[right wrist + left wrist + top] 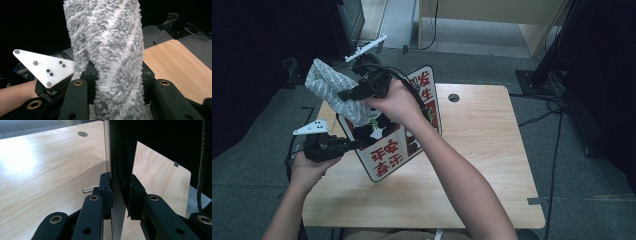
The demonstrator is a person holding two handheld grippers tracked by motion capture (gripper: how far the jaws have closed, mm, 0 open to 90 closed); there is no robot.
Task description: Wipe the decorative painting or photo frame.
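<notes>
The left tongs (pixel 354 145) are clamped on the lower left edge of a sign board (pixel 399 135), which is held tilted above the tabletop (pixel 482 150). In the left gripper view the board (pixel 122 170) is seen edge-on, pinched between the two black jaws, with its thin pale edge running upward from the grip. A small metal wire clip (pixel 90 189) is seen just beside the left jaw, on the wood surface (pixel 50 170). The left hand (pixel 309 167) is wrapped around the gripper body, off the left edge of the board, and a grey three-cornered plate (pixel 312 127) is carried on top of that gripper.

The right tongs (pixel 344 95) are clamped on a fluffy grey cloth (pixel 332 87), which is held against the upper left part of the board. In the right gripper view the cloth (pixel 112 50) is seen squeezed between the jaws, its shaggy pile marked with paler criss-cross lines. The left gripper's plate (pixel 45 67) is seen beside the cloth in that view. The right hand (pixel 397 102) is placed over the board's face, its forearm crossing the board's lower right.

The board is white with a red border, and red characters and a black-and-white figure are printed on it. A round cable hole (pixel 454 97) is set in the tabletop beyond the board, to its right.
</notes>
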